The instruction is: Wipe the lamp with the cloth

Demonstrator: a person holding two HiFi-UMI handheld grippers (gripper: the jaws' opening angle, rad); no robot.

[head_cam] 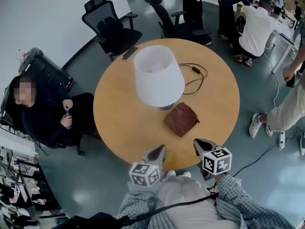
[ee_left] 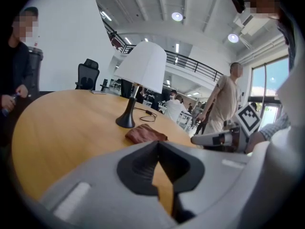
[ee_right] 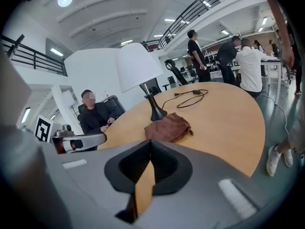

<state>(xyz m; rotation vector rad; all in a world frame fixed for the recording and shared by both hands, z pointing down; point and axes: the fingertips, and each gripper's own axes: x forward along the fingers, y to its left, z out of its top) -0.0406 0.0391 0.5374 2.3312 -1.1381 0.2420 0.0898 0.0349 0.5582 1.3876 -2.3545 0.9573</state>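
At the bottom middle, my left gripper [head_cam: 159, 150] and right gripper [head_cam: 198, 142] are both squeezed shut, holding nothing. Just above lies the brown cloth [head_cam: 181, 119], just beside the lamp [head_cam: 158, 75]. I should open one claw wide before grabbing it.

White lamp [head_cam: 158, 75], brown cloth [head_cam: 181, 119], tan table [head_cam: 119, 118]

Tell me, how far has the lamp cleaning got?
Barely begun. Nothing looks wiped yet: the cloth lies crumpled on the table beside the lamp, untouched. In hand: nothing; the left gripper and right gripper are both shut and empty, near the table's edge. Still to do: pick up the cloth and wipe the lamp.
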